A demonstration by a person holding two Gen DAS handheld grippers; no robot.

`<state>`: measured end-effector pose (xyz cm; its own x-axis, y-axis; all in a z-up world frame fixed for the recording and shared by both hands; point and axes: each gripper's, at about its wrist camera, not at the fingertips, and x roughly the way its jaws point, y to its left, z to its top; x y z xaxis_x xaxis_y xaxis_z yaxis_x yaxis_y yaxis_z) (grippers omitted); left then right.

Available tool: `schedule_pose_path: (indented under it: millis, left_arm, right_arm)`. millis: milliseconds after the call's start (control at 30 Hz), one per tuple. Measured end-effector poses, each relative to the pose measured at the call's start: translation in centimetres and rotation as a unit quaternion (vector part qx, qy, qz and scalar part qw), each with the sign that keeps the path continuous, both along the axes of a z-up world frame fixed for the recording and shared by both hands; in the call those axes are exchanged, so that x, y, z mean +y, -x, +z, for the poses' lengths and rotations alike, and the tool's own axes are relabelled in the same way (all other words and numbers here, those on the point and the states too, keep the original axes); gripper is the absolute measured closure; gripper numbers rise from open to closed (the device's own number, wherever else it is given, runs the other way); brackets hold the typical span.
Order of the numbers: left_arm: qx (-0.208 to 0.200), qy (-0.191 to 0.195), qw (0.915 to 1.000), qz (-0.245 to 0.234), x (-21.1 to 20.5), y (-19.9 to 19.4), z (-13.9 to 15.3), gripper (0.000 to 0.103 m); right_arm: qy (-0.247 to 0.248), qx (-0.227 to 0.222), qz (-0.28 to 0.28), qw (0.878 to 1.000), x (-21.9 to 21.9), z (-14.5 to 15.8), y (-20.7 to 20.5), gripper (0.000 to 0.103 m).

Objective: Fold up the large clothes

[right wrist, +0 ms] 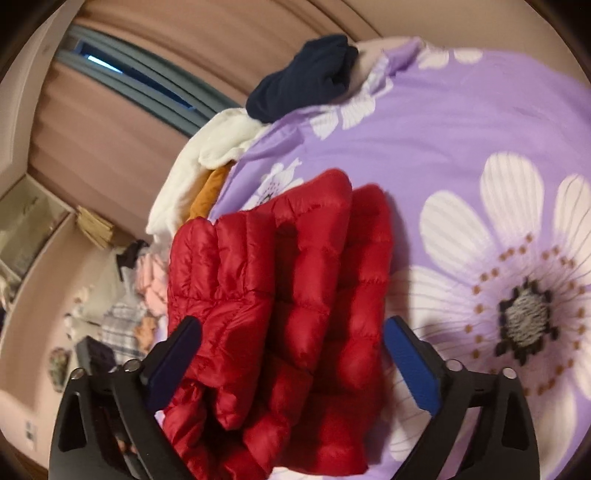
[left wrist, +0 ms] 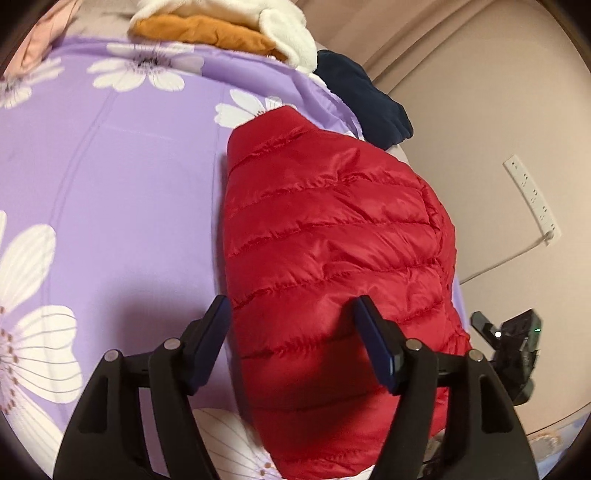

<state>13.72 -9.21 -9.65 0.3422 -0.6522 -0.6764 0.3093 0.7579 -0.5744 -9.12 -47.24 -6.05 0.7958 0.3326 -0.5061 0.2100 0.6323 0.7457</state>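
Note:
A red quilted puffer jacket (left wrist: 332, 236) lies folded into a long bundle on the purple flowered bedspread (left wrist: 110, 177), near the bed's right edge. My left gripper (left wrist: 291, 317) is open above the jacket's near end, one finger on the sheet side, one over the jacket. In the right wrist view the jacket (right wrist: 280, 295) lies folded with layers stacked. My right gripper (right wrist: 291, 332) is open, its fingers either side of the jacket, holding nothing. The right gripper also shows in the left wrist view (left wrist: 509, 343) past the bed's edge.
A pile of clothes sits at the far end of the bed: a white fleece (left wrist: 280, 29), an orange garment (left wrist: 207, 33) and a navy garment (left wrist: 365, 96). A white power strip (left wrist: 532, 195) lies on the floor. More clothes (right wrist: 125, 314) lie on the floor.

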Motion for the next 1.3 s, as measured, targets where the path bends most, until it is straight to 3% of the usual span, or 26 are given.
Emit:
schedule_pose_path:
  millis: [533,1033,1300]
  left_arm:
    - [0.059,0.057,0.9966,-0.007,-0.7,-2.2,-2.4,0.017]
    - [0.061,0.053,0.9966,-0.018,-3.5,-3.4,-2.8,0.002]
    - [0.053,0.039,0.9977,-0.018,-3.8,-3.2,-2.6,0.005]
  right_arm:
    - [-0.093,0.033,0.016,0.995,-0.9,-4.3,-4.8,0.003]
    - [-0.109,0.029,0.03,0.993,-0.8,-5.1,-6.4,0.003]
    - [-0.091,0.026,0.026,0.995,-0.3,-5.0,-6.2,0.007]
